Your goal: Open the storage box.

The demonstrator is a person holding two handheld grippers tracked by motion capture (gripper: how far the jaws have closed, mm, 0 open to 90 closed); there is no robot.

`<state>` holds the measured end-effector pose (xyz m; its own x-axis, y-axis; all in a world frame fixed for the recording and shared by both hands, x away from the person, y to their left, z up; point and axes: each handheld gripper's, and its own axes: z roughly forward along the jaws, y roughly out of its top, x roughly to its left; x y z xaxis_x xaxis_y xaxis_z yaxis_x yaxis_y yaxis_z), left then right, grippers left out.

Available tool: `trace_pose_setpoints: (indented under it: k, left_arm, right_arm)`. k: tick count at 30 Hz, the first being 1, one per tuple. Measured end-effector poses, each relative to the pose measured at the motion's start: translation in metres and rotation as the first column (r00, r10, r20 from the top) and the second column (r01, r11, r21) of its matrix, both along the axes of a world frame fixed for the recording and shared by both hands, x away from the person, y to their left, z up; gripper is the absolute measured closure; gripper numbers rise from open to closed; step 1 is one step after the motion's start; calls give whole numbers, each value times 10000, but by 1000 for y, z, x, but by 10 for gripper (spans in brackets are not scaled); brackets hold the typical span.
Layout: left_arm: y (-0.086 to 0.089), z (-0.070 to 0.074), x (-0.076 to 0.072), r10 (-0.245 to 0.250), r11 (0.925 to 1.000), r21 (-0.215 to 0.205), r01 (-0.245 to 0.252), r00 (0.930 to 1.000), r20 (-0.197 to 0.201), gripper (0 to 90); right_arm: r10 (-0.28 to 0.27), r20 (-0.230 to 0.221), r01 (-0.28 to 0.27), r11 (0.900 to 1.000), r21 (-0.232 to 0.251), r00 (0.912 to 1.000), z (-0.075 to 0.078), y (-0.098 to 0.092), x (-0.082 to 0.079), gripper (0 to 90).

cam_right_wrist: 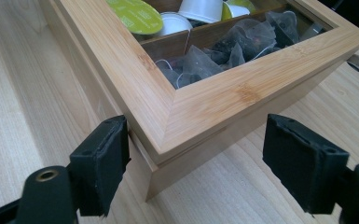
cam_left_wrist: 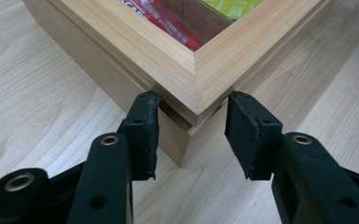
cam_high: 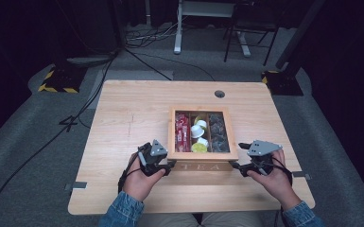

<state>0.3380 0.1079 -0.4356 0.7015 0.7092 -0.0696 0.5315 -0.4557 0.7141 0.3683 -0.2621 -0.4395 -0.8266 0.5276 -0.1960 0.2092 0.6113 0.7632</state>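
Note:
A bamboo tea box (cam_high: 171, 137) with a glass window in its lid stands on the wooden table, "TEA" on its front. It holds red sachets (cam_high: 182, 130), white and green capsules (cam_high: 198, 135) and dark tea bags (cam_high: 218, 132). My left gripper (cam_high: 170, 164) is at the near left corner; in the left gripper view its pads (cam_left_wrist: 142, 121) press on the box (cam_left_wrist: 186, 70) at the lid seam on both sides of that corner. My right gripper (cam_high: 235, 166) straddles the near right corner (cam_right_wrist: 205, 102), jaws wide, the right pad (cam_right_wrist: 303, 163) clear of the wood.
A round cable hole (cam_high: 220, 93) sits in the table's far right part. Bare tabletop (cam_high: 123, 123) spreads left of the box. Beyond the table, cables (cam_high: 142, 52) and chair and desk legs (cam_high: 246, 42) stand on the grey floor.

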Motion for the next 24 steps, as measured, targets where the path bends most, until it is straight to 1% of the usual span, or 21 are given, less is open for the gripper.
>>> trace_pose_setpoints:
  k: [2,3,6,7,11,13,15,19,24]
  left_arm:
    - [0,0,0,1,10000,6,-1,10000,-2,548]
    - [0,0,0,12,10000,10,-12,10000,1,548]
    - [0,1,0,17,10000,-20,-17,10000,27,547]
    - [0,1,0,32,10000,-53,-32,10000,26,547]
    - [0,2,-1,74,9999,-99,-73,9999,124,547]
    - [0,3,-1,132,9998,-176,-128,9996,235,548]
    - [0,3,-1,113,9997,-228,-107,9996,266,548]
    - [0,3,0,108,9994,-345,-98,9995,292,539]
    - [2,5,1,195,9989,-430,-177,9989,418,512]
  right_arm:
    - [2,-13,-2,10000,54,10000,0,0,0,229]
    - [-55,-78,56,9997,216,10000,0,0,0,230]
    - [-62,-86,65,9997,246,9999,0,0,1,230]
    - [-66,-21,66,9996,289,10000,0,0,0,235]
    - [-49,67,47,9996,275,10000,1,1,0,243]
    - [-25,244,19,9996,268,9997,4,3,-2,254]
    - [11,319,-19,9997,235,9995,5,3,-2,255]
    - [75,337,-81,9998,168,9994,8,4,-1,259]
    - [131,358,-141,9995,290,9993,11,5,-2,282]
